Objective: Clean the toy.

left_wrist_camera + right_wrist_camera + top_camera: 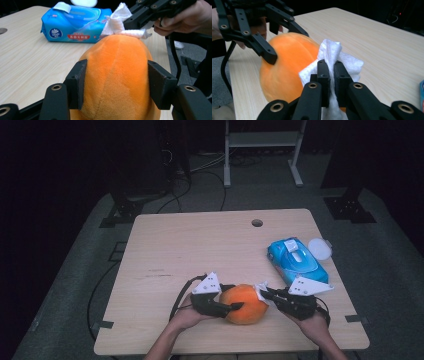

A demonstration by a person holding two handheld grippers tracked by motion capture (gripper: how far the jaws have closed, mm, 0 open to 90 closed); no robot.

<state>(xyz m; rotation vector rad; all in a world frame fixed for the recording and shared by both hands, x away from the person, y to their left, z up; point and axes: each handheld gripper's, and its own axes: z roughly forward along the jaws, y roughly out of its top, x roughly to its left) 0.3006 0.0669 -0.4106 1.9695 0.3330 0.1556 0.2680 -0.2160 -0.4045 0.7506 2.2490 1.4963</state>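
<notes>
Wooden table (200,250) bears a round, orange plush toy (243,304).

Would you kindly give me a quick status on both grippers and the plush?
Left gripper clamped on orange plush. Right gripper shut on white wipe, touching plush. Nothing in the way.

orange plush toy (117,75), white wipe (332,57), blue wipes pack (297,260) with possibly red label, black tongs (116,83).

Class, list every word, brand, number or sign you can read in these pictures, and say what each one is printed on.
Blue wipes pack: a round white logo at its left end, lettering too blurred to read.
Same pack: a red band of white characters, too small to read.
Nothing else carries readable text.
</notes>
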